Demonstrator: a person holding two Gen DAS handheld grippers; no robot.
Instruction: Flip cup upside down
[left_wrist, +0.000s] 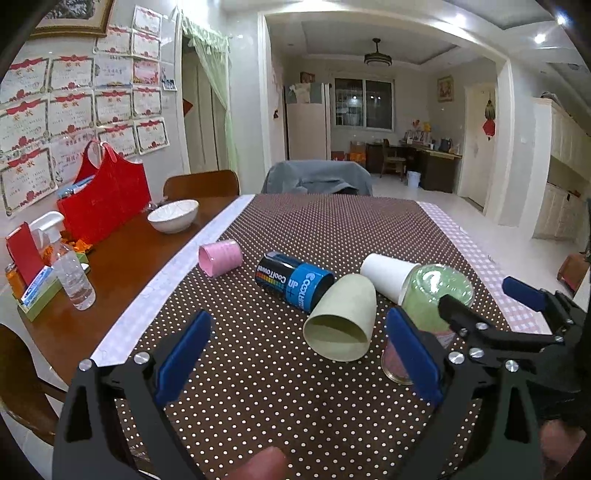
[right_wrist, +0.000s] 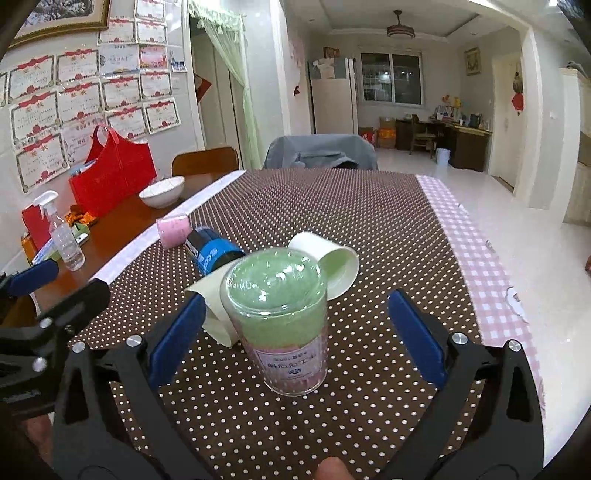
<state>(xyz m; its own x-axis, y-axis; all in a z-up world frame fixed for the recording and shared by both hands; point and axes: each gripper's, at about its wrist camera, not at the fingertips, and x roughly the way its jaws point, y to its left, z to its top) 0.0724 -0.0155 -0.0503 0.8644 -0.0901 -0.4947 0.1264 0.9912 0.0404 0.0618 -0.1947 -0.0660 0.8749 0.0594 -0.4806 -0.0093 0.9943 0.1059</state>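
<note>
Right now both grippers hang low over the dotted cloth (left_wrist: 280, 236), jaws spread wide, nothing between them gripped. Right gripper (right_wrist: 295, 332): its blue pads (right_wrist: 173, 336) stand on either side of a clear jar (right_wrist: 279, 321), apart from it on both sides; the jar is upright, green lid up, green and pink fill, a label low on its wall. Left gripper (left_wrist: 299, 350): open over bare cloth, its right pad just in front of the same jar (left_wrist: 432, 295) in the left view.

Green cup (left_wrist: 341, 319) lies on its side just beyond the left gripper, mouth toward the camera, between the jar and a can. White cup (left_wrist: 388, 275) lies on its side behind the jar, rim touching or nearly touching it; cannot tell which. In the right view its mouth (right_wrist: 338, 267) faces the camera. Black-and-blue can (left_wrist: 293, 278) lies on its side, one end against the green cup. Pink cup (left_wrist: 219, 256) on its side near the cloth's left edge, well apart from the rest.

Off the cloth, on bare wood: white bowl (left_wrist: 173, 215), red bag (left_wrist: 107, 199), spray bottle (left_wrist: 68, 262). Fingertip (left_wrist: 264, 461) shows at the bottom edge.
</note>
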